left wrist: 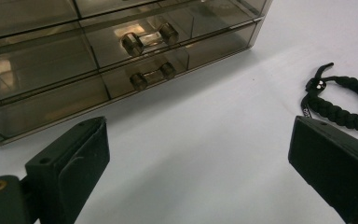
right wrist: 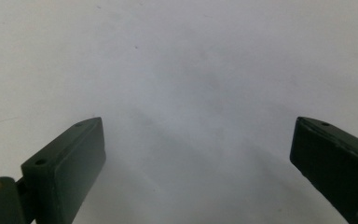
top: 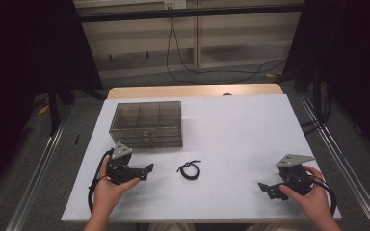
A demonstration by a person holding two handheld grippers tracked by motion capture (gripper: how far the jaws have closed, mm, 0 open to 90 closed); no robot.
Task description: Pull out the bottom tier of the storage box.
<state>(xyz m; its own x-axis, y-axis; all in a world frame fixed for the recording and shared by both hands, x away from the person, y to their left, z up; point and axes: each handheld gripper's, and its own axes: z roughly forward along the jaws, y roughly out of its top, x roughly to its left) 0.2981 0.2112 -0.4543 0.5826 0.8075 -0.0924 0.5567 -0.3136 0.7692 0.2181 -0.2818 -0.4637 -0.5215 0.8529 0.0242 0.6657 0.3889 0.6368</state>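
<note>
The left claw (top: 147, 169) is held spread and empty just above the bench (top: 231, 125), in front of the smoked drawer box (top: 146, 123), with the black braided bracelet (top: 189, 170) lying loose just beside it; the right claw (top: 265, 187) is likewise spread over bare bench, well apart from both. To be picked up cleanly, the bracelet would best be approached from above and pinched across one side of its loop, and a drawer knob (left wrist: 149, 77) pulled straight out.
</note>
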